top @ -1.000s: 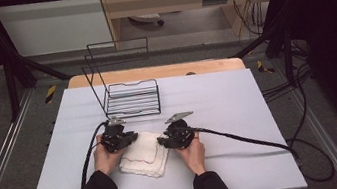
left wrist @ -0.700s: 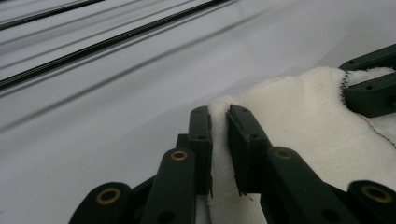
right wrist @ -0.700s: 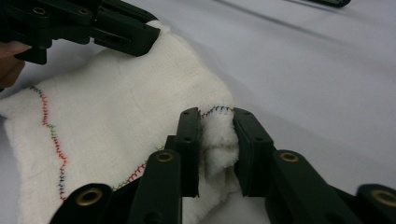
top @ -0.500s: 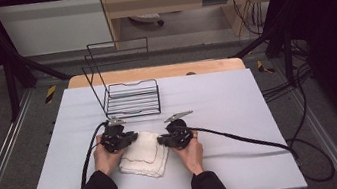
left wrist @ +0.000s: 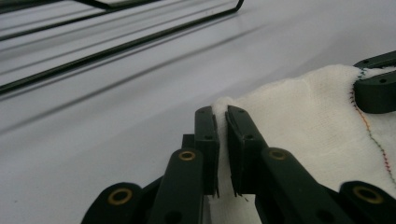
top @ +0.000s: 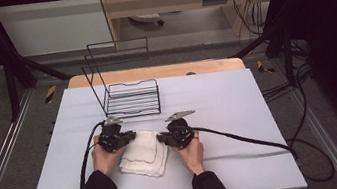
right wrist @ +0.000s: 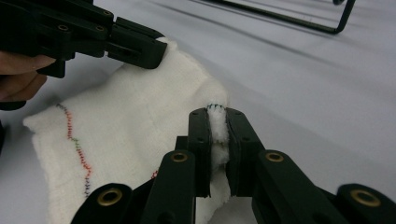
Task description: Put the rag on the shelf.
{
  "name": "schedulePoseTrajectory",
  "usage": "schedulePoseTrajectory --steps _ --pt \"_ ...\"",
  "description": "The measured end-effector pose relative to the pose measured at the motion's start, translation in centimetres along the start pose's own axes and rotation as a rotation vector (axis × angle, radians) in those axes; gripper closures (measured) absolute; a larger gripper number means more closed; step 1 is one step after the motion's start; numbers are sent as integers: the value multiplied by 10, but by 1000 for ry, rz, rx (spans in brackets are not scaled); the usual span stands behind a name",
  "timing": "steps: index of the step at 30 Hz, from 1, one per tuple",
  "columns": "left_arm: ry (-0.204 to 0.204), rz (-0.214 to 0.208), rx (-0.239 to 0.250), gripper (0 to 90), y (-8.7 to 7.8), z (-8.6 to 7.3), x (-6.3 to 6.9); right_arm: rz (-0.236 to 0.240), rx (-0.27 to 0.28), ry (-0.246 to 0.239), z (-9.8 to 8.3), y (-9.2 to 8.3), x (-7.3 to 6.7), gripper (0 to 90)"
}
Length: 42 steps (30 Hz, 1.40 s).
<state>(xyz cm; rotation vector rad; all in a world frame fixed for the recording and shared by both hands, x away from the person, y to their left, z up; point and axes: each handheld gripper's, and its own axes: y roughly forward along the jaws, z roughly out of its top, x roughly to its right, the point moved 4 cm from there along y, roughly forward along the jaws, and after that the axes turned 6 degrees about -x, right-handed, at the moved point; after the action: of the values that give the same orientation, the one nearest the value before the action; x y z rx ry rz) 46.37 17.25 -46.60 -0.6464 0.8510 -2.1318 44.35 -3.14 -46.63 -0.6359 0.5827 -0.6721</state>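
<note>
1. Left tongs (top: 132, 136), centre-left of the high view: pinching the upper-left corner of the white cloth (top: 144, 152). In the left gripper view (left wrist: 222, 114) a thin fold of cloth sits clamped between the pads, jaws nearly together; just closed in a bit further.
2. Right tongs (top: 161, 137), just right of centre in the high view: pinching the cloth's upper-right corner. In the right gripper view (right wrist: 217, 114) a thicker wad with a stitched hem is pressed between the pads; jaws just closed down on it.
3. Cloth: folded, flat on the tabletop (top: 240, 114), lower centre of the high view, between the two hands. Coloured stitch line visible along the hem.
4. Hidden or cut off: pad tips buried in cloth in both gripper views; layer count in each pinch unreadable. Forearms cut off at the bottom edge of the high view. Near edge of the cloth out of frame in both gripper views.
5. Wire rack (top: 128, 93): upper-left of centre in the high view, near the cloth but not touching; its low front rail crosses the top of both gripper views.
6. Open room: wide bare tabletop to the right of the right hand, crossed by a black cable (top: 244, 139); a narrower bare strip at left, with the left cable looping across it. Near tabletop edge close below the cloth.
</note>
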Motion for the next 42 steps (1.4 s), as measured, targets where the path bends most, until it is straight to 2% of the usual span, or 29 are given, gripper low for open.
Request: schedulePoseTrajectory --steps 12,29,39,42 --pt "23 -11 91 829 -25 4 6 14 100 -43 4 -20 -12 822" --pt "49 -19 198 829 -52 7 16 22 181 -73 10 -40 -19 822" --pt "62 -8 270 829 -69 11 23 17 244 -109 18 -54 -25 823" --pt "59 -16 284 829 -72 11 25 13 258 -122 22 -60 -28 823"
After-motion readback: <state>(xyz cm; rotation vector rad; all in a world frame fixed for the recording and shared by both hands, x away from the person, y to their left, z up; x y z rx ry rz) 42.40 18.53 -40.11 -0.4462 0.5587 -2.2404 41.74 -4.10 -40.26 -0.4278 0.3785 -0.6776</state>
